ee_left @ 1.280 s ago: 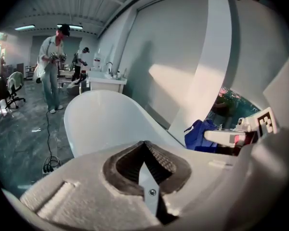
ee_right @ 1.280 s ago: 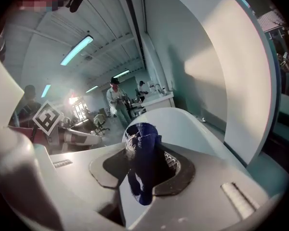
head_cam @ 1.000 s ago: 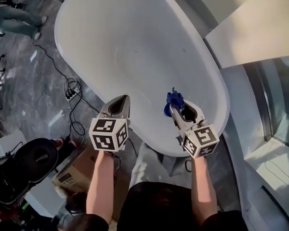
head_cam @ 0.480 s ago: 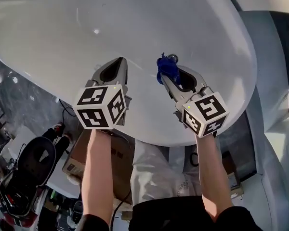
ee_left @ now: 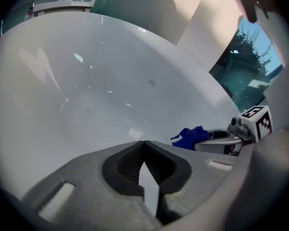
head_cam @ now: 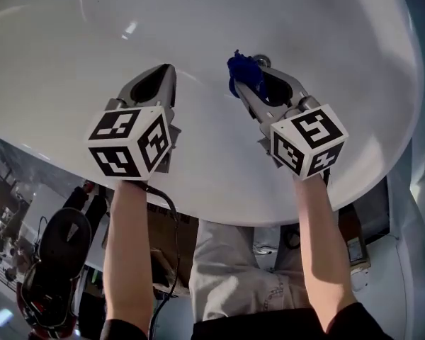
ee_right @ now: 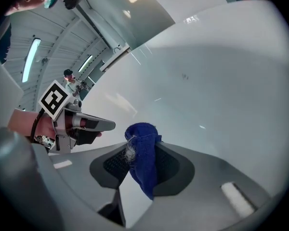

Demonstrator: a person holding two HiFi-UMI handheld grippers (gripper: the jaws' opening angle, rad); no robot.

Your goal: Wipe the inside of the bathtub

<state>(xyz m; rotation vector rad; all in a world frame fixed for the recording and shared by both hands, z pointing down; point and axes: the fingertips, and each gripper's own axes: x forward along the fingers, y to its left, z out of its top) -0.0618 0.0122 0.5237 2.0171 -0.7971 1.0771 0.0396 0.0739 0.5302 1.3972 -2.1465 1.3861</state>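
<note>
Right gripper view: my right gripper is clamped on a blue cloth, held above the white bathtub's interior. My left gripper, jaws together and empty, hovers beside it.

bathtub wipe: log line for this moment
left gripper: shut, empty | right gripper: shut on blue cloth | bathtub: both grippers over basin
</note>
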